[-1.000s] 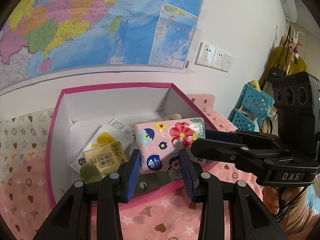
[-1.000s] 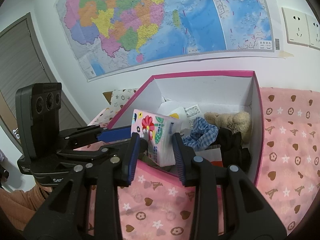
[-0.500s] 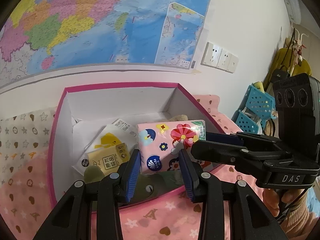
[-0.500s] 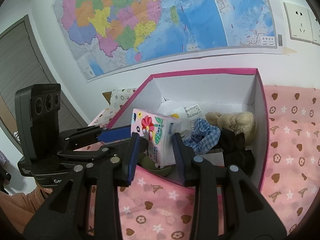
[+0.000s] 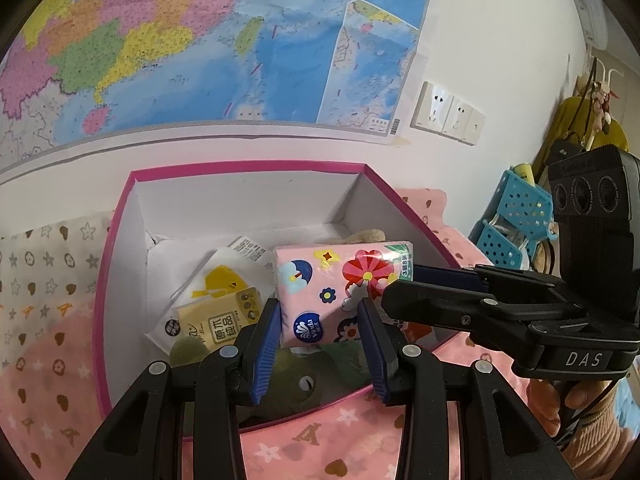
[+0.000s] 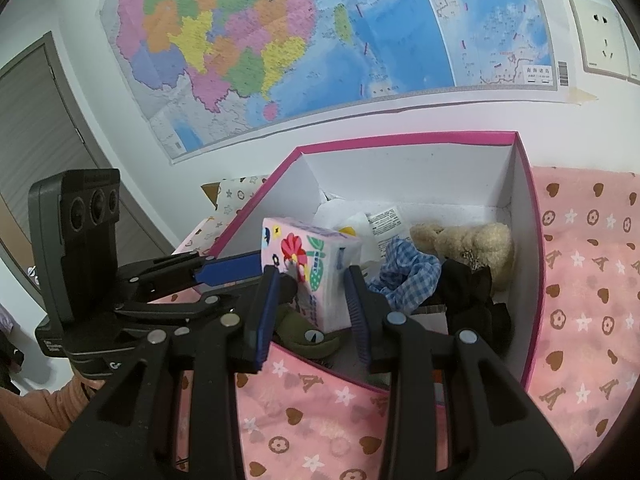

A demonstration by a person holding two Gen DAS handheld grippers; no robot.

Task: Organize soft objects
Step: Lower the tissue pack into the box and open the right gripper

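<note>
A pink flowered tissue pack (image 5: 336, 288) (image 6: 316, 272) hangs above the near edge of a pink-rimmed white box (image 5: 120, 240) (image 6: 528, 240). My left gripper (image 5: 320, 316) and my right gripper (image 6: 310, 284) both grip it, from adjacent sides. Inside the box lie yellow tissue packs (image 5: 218, 312), a green frog toy (image 5: 304, 376) (image 6: 312, 336), a blue checked cloth (image 6: 408, 276), a black cloth (image 6: 468, 292) and a tan teddy bear (image 6: 468, 240).
The box sits on a pink patterned cloth (image 6: 588, 280) against a white wall with a map (image 5: 200, 40). Wall sockets (image 5: 448, 120) are at the right. Blue baskets (image 5: 516, 216) stand at the far right.
Both grippers have carried the tissue pack slightly forward over the box's near edge. The grip on it is unchanged.
</note>
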